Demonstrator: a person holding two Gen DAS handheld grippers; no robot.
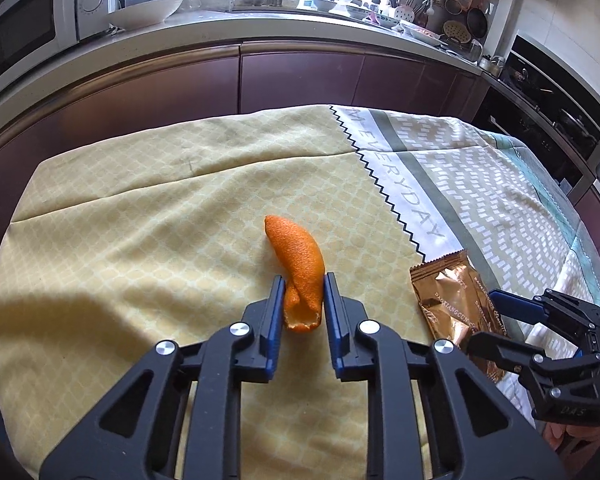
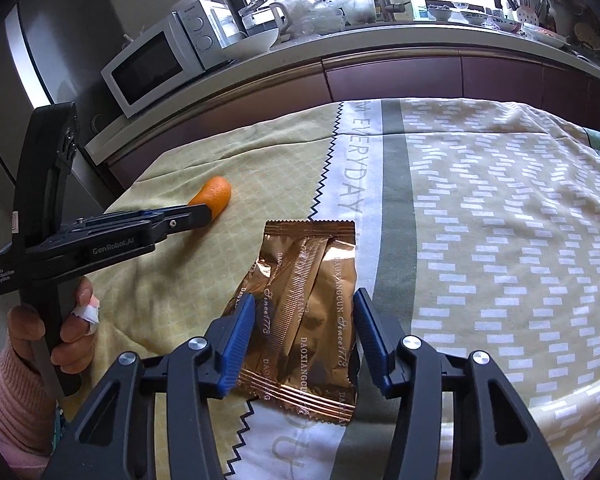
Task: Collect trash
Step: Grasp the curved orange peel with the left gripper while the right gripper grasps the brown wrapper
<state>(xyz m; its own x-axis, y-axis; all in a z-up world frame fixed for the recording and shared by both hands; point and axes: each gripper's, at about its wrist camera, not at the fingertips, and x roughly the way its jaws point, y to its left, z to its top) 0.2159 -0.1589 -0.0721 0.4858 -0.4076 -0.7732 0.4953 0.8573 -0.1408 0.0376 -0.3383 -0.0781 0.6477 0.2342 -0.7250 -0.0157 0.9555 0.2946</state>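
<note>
An orange peel (image 1: 298,264) lies on the yellow tablecloth (image 1: 140,220). My left gripper (image 1: 303,286) is shut on its near end, blue pads touching both sides. The peel also shows in the right wrist view (image 2: 215,194), held by the left gripper (image 2: 204,212). A copper foil snack wrapper (image 2: 304,308) lies flat on the cloth. My right gripper (image 2: 304,310) is open, its fingers (image 2: 238,340) straddling the wrapper's near half. The left wrist view shows the wrapper (image 1: 452,292) with the right gripper (image 1: 486,316) over it.
The cloth covers a table (image 2: 500,240) with its far edge near dark cabinet fronts (image 1: 300,76). A counter behind holds a microwave (image 2: 152,64), a white bowl (image 1: 146,10) and dishes. A hand in a pink sleeve (image 2: 20,380) holds the left gripper's handle.
</note>
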